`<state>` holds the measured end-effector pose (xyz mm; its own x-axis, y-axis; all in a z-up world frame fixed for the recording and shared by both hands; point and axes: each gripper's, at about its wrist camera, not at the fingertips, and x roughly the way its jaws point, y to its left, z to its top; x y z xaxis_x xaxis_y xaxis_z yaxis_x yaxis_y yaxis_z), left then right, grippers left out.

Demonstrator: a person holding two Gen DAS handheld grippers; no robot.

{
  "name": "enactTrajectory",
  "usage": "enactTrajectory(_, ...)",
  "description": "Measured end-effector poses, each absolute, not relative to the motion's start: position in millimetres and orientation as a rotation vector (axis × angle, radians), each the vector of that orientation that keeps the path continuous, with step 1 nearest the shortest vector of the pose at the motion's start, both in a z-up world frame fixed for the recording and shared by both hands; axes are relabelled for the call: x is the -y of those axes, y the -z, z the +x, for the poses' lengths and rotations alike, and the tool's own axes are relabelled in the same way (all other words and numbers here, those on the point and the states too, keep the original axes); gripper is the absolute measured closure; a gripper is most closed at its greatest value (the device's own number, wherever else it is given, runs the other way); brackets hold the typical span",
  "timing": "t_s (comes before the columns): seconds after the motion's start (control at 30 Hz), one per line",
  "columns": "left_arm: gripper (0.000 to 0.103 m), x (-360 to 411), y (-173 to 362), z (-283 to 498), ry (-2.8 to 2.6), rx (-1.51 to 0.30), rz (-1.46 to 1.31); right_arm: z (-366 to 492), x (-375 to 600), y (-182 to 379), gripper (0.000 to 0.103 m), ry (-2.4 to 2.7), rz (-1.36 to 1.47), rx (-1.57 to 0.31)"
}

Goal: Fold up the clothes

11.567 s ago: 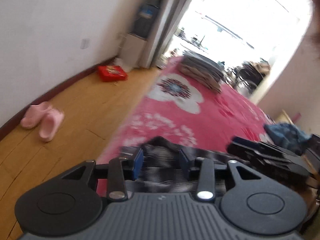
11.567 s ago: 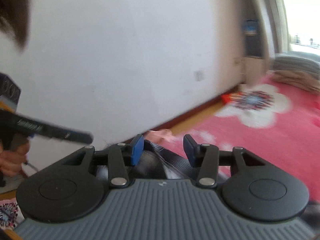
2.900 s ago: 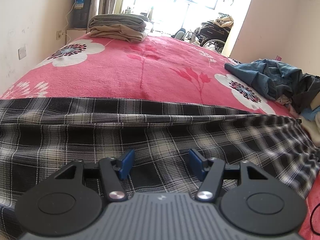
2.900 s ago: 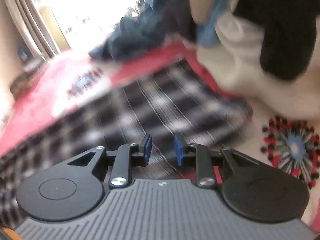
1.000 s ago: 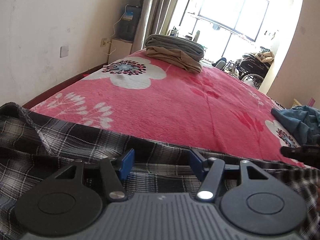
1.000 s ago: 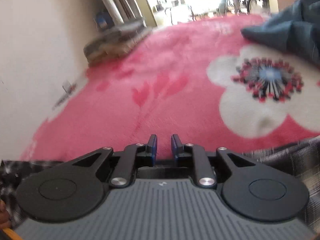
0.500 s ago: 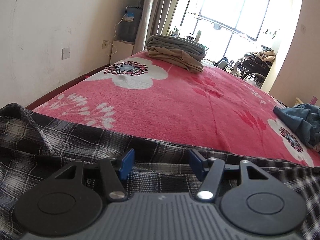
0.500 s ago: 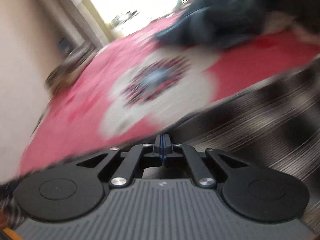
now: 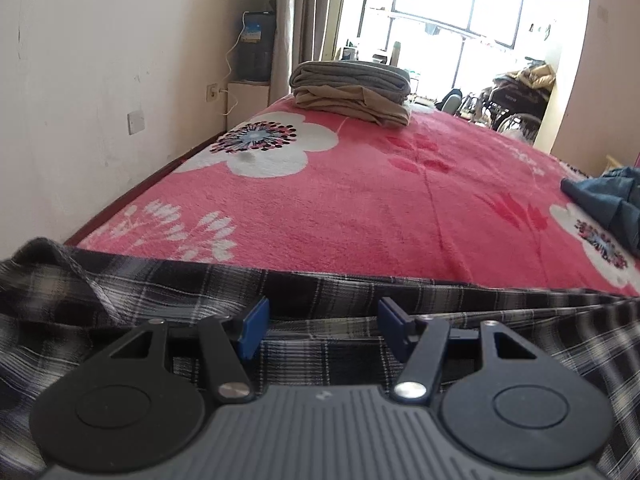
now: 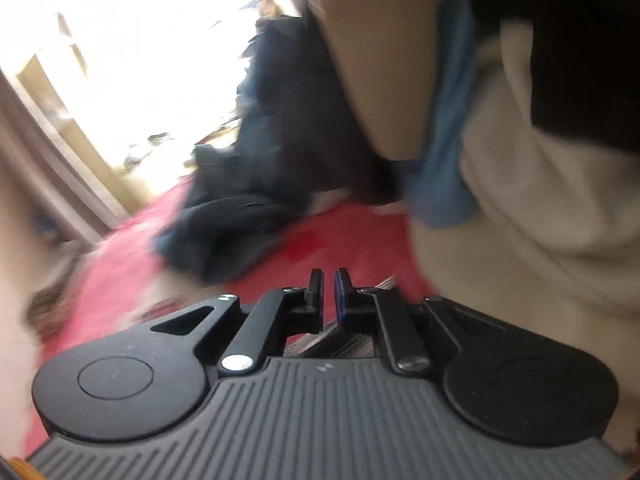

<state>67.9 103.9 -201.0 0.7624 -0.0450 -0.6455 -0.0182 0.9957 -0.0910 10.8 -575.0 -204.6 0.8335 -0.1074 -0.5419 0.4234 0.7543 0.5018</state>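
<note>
I am holding the left gripper (image 9: 320, 324) wide open, empty, over the plaid shirt (image 9: 120, 292) spread beneath it. The right gripper (image 10: 328, 292) is nearly closed; its hold is unclear through blur, risking a dropped edge.

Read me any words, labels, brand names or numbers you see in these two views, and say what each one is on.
No text can be read in either view.
The small pale mark on the left tongs body is too small to read.
The blue-fronted box by the curtain shows a picture panel, with no legible words.
The right wrist view is motion-blurred.
</note>
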Motion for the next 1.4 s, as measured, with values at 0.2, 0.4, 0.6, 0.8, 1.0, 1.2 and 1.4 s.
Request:
enactTrajectory(0.2,0.041,-112,183,71,-0.029,-0.726,-0.042,-36,565,241,0.092,0.22,0.772,-0.744)
enactTrajectory(0.4,0.041,-142,132,66,-0.087,-0.708,-0.038,-78,614,239,0.093,0.572,0.769,-0.579)
enactTrajectory(0.6,0.039,-157,96,45,-0.134,-0.697,-0.035,-76,558,211,0.093,0.254,0.655,-0.649)
enactTrajectory(0.8,0.039,-158,82,23,-0.124,-0.7,-0.017,-68,541,245,0.098,0.247,0.56,-0.81)
enactTrajectory(1.0,0.039,-169,74,1,-0.106,-0.735,-0.036,-88,544,222,0.097,0.485,0.516,-0.718)
enactTrajectory(1.2,0.032,-174,75,-22,-0.05,-0.786,-0.081,-95,450,152,0.083,0.275,0.547,-0.694)
enactTrajectory(1.4,0.03,-166,76,-49,-0.005,-0.799,-0.093,-84,312,106,0.062,-0.03,0.571,-0.599)
